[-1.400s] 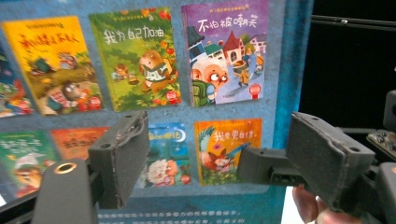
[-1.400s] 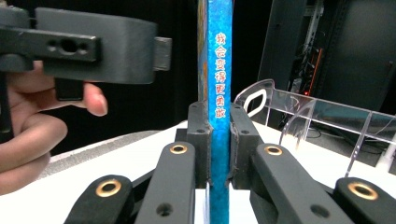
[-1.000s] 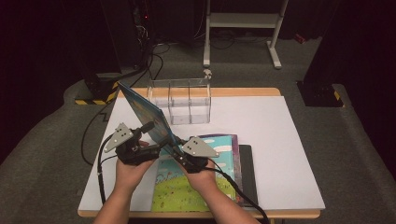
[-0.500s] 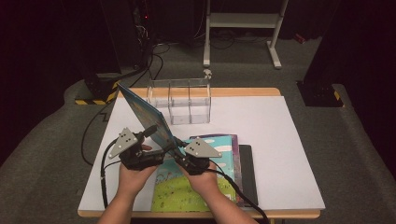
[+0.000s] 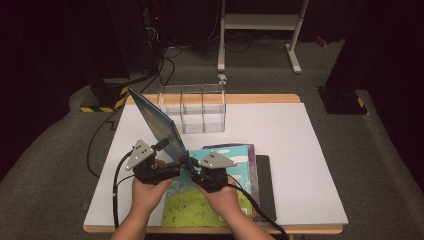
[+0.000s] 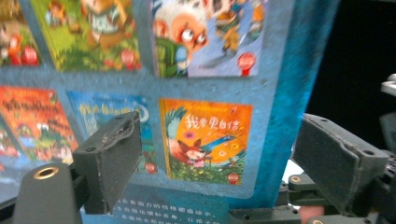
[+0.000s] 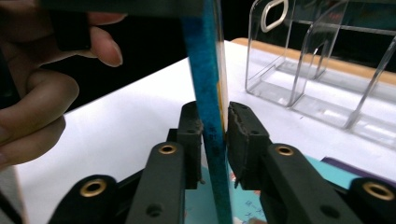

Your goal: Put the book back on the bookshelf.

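Observation:
A blue picture book stands tilted on edge above the table, its back cover of small cartoon pictures facing the left gripper view. My right gripper is shut on the book's lower edge. In the right gripper view the two pads clamp the thin blue book from both sides; these jaws have just been closing a little on it. My left gripper stands open just in front of the cover, its pads not pressing on it.
A clear acrylic divider rack stands at the back of the white table, also seen as the clear rack. A stack of flat books lies under my hands near the front edge. Left-hand fingers are close to the book.
My left gripper has edged to the right, closer to the raised book. The book and the right gripper have stayed where they were.

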`<state>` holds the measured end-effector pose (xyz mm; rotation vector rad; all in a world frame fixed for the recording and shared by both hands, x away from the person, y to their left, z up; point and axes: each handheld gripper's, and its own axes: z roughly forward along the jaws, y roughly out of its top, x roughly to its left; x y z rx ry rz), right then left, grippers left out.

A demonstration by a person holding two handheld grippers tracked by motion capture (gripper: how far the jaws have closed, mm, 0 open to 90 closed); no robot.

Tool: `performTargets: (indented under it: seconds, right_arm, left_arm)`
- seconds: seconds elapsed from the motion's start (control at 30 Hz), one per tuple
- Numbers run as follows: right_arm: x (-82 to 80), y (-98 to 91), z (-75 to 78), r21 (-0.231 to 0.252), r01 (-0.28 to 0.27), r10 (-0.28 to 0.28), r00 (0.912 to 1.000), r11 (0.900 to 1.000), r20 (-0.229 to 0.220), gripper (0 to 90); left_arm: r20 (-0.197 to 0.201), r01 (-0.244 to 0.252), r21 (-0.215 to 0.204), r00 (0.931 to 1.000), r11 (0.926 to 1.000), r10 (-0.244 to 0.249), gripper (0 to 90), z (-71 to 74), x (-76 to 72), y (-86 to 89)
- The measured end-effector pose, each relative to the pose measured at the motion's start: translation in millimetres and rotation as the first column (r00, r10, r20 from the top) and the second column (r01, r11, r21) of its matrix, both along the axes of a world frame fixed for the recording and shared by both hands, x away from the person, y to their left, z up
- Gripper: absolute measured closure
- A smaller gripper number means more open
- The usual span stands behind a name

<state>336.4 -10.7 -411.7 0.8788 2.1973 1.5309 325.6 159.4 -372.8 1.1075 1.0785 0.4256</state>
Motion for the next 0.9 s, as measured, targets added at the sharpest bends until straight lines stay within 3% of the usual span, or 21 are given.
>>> performTargets:
  seconds: [0.13,0.37,0.57,0.7,0.77,0.9]
  right_arm:
    - [-8.7,7.5,-1.1,-0.037,-0.021,0.022,0.9991,0.9991,0.037,76.4]
    - [-18.3,16.7,-4.2,-0.041,-0.042,0.044,0.9976,0.9983,0.053,73.8]
    - [-23.3,24.0,-6.1,-0.033,-0.073,0.074,0.9965,0.9968,0.039,71.3]
    - [-24.6,26.9,-7.0,-0.033,-0.088,0.09,0.9952,0.9955,0.039,70.1]
    - [-24.8,27.5,-7.3,-0.027,-0.092,0.093,0.9951,0.9954,0.034,69.9]
    - [-25.3,28.6,-7.8,-0.025,-0.101,0.102,0.9944,0.9946,0.029,68.7]
  left_arm:
    - [0.0,-0.021,0.0,0.9998,0.9998,0.021,15.2,-3.8,-1.9,0.8]
    - [-0.005,-0.052,0.018,0.9986,0.9985,0.052,14.8,-8.4,-7.4,5.5]
    - [-0.007,-0.071,0.031,0.9974,0.997,0.072,15.9,-10.4,-8.4,9.8]
    - [-0.004,-0.085,0.062,0.9963,0.9944,0.085,16.6,-11.9,-9.3,11.6]
    - [-0.009,-0.094,0.049,0.9955,0.9944,0.095,16.3,-11.4,-9.3,10.9]
    - [-0.001,-0.107,0.063,0.9942,0.9922,0.107,17.9,-12.1,-8.9,8.4]
